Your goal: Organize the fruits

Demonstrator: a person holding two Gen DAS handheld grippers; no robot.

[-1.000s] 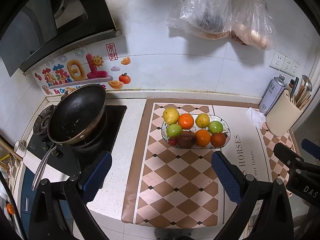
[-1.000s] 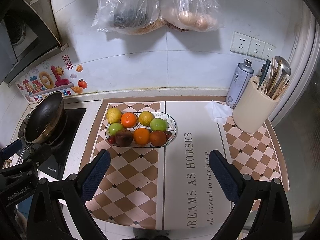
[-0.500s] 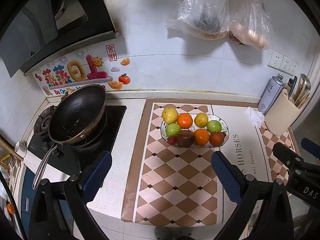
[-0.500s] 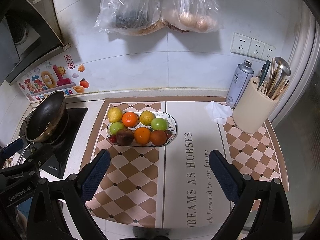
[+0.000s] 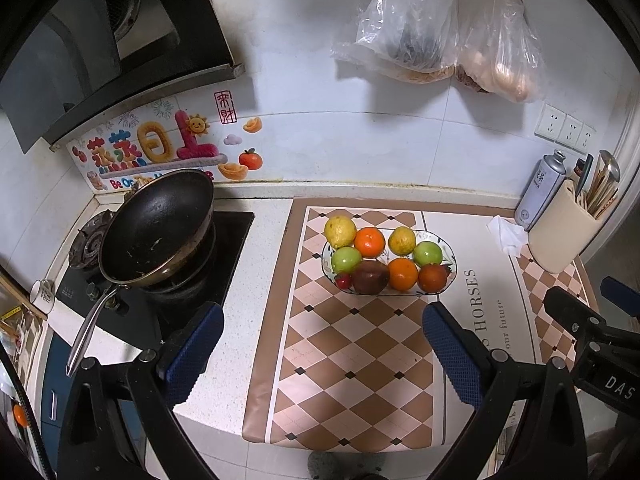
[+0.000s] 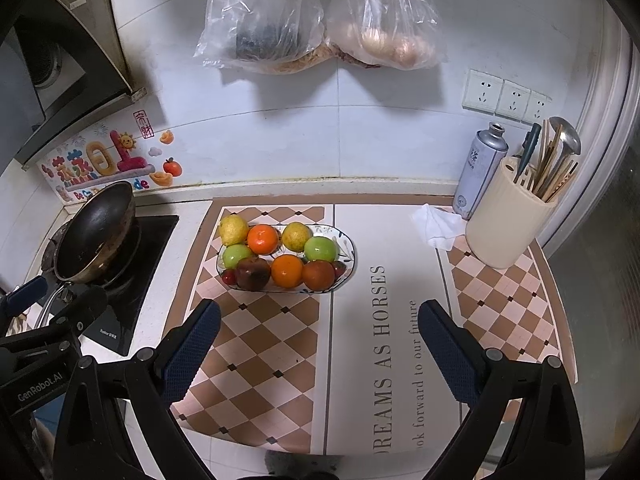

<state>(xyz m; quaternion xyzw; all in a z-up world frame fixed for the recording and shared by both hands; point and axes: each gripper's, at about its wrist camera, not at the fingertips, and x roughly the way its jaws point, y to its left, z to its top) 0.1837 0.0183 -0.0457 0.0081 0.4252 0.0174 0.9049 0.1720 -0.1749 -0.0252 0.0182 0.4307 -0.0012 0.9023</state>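
Note:
An oval glass plate (image 5: 451, 251) (image 6: 349, 249) on the checkered mat holds several fruits in two rows: a yellow lemon (image 5: 339, 231), oranges (image 5: 369, 242), green apples (image 5: 346, 259), a dark brown fruit (image 5: 371, 277) and small red ones. My left gripper (image 5: 322, 340) is open and empty, held above the mat's near part, well short of the plate. My right gripper (image 6: 318, 338) is open and empty, also above the mat in front of the plate. Each gripper shows at the edge of the other's view.
A black wok (image 5: 156, 226) sits on the stove at the left. A cream utensil holder (image 6: 506, 216), a grey spray can (image 6: 482, 170) and a crumpled tissue (image 6: 438, 226) stand at the back right. Two plastic bags (image 6: 316, 16) hang on the wall.
Both grippers have drawn back and up slightly, so the plate looks a little smaller and farther. Nothing was taken or let go.

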